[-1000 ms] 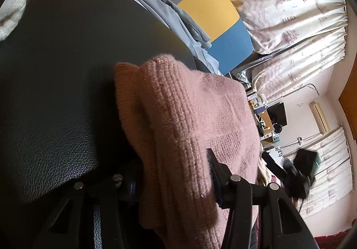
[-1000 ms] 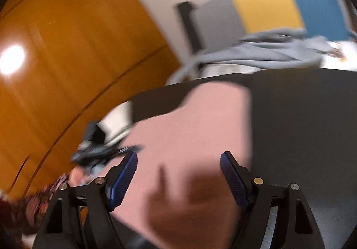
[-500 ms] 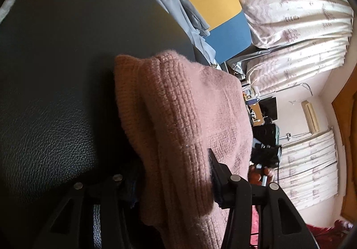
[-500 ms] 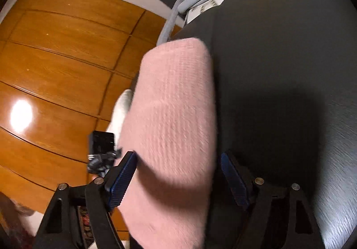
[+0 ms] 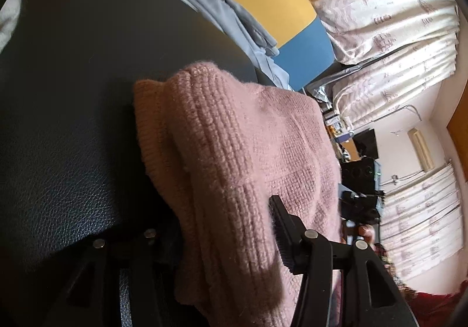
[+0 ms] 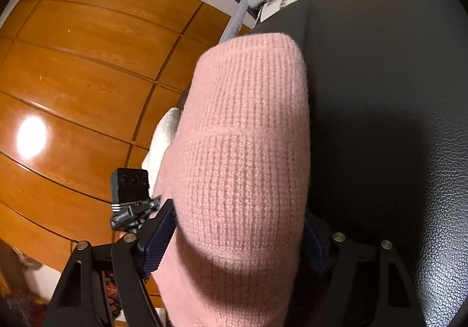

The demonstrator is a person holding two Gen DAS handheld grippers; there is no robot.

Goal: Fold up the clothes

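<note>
A folded pink knit sweater (image 5: 234, 151) lies on a black leather surface (image 5: 73, 122). My left gripper (image 5: 225, 218) has one end of the thick fold between its fingers. The right pad (image 5: 280, 233) still touches the knit, the other finger is hidden behind it, and the jaws are opening. In the right wrist view the other end of the pink sweater (image 6: 242, 136) fills the gap of my right gripper (image 6: 238, 215). It stands wide, straddling the fold, with its right finger partly hidden. Each view shows the other gripper's camera block beyond the sweater.
A grey-blue garment (image 5: 234, 22) is draped at the far edge of the black surface (image 6: 380, 92), against a grey, yellow and blue panel (image 5: 275, 5). A white cloth (image 6: 163, 139) sits by the sweater's left side. Wooden panels (image 6: 73, 78) and curtains (image 5: 380, 34) lie beyond.
My right gripper has swung down and rolled onto the sweater's end, which now sits between its fingers. The left gripper has stayed in place on the fold.
</note>
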